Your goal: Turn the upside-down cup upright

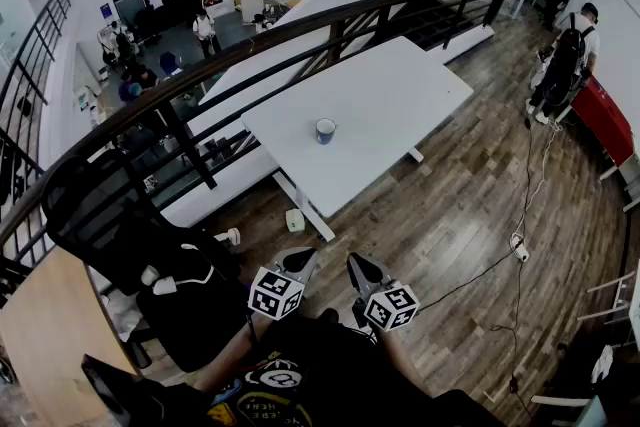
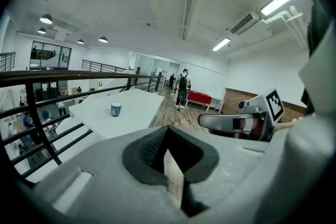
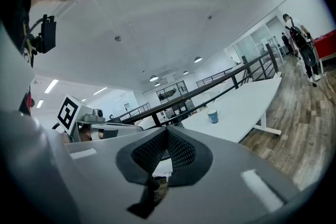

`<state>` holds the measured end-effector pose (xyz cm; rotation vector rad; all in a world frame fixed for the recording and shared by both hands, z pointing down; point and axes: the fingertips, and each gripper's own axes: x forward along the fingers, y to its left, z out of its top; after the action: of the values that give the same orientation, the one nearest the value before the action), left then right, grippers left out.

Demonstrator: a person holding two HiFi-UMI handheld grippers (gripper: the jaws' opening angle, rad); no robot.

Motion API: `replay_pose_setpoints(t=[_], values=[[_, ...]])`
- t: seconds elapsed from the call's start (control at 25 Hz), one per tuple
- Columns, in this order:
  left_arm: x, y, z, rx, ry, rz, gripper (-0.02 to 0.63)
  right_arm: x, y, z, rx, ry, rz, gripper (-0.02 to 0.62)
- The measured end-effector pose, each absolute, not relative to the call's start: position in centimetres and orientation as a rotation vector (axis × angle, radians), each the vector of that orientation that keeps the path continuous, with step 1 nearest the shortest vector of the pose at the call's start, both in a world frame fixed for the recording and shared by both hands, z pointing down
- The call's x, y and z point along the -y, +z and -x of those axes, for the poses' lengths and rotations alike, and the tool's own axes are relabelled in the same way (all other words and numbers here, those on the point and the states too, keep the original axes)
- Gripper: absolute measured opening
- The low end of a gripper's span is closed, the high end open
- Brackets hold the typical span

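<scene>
A blue cup (image 1: 326, 130) stands near the middle of the white tabletop (image 1: 390, 85), at twelve o'clock from both grippers and well apart from them. The left hand-held gripper (image 1: 300, 260) and the right hand-held gripper (image 1: 358, 265) sit side by side at six o'clock in the head view, above the wooden floor (image 1: 450, 225). Each has its jaws closed together on nothing.

1. The head view looked steeply down from above the person's chest onto the white table (image 1: 380, 105), railing (image 1: 300, 25) and wooden floor (image 1: 470, 215). All three lay well away, while the left gripper (image 1: 298, 260) and right gripper (image 1: 362, 267) were near its lower edge.
2. The left gripper view looked along its own close jaws toward the distant table, with the right gripper at its right.
3. The right gripper view faced likewise, with the left gripper at its left.
4. All three shared the table, its cup (image 1: 326, 130) and the railing.
</scene>
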<state>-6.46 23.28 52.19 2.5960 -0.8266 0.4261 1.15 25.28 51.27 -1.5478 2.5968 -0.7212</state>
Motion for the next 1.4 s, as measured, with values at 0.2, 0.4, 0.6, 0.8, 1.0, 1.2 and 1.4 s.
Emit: replay_pose_setpoints(t=[0.2, 0.4, 0.6, 0.8, 1.0, 1.2, 1.4], values=[[-22.8, 52.8, 8.1, 0.837, 0.421, -2.586, 0.005, -24.7, 51.8, 0.0, -2.600, -0.724, 1.541, -0.005], [-22.0, 52.9, 8.9, 0.854, 0.409, -2.565, 0.005, -24.2, 51.6, 1.3, -2.628, -0.727, 1.492, -0.005], [-22.1, 53.3, 9.5, 0.839, 0.422, -2.567, 0.005, -23.9, 52.4, 2.3, -2.637, -0.747, 1.504, -0.005], [-20.8, 53.8, 10.5, 0.823, 0.407, -2.558, 0.005, -22.5, 52.8, 2.3, -2.558, -0.779, 1.529, -0.005], [-20.0, 55.1, 11.1, 0.788, 0.402, -2.545, 0.005, -21.9, 54.3, 3.1, -2.552, -0.835, 1.584, -0.005], [-20.2, 57.0, 10.1, 0.661, 0.420, -2.515, 0.005, -22.4, 55.4, 3.2, -2.506, -0.887, 1.657, -0.005], [-18.5, 57.8, 7.9, 0.590, 0.462, -2.530, 0.005, -20.2, 57.3, 1.9, -2.440, -1.016, 1.632, -0.003]])
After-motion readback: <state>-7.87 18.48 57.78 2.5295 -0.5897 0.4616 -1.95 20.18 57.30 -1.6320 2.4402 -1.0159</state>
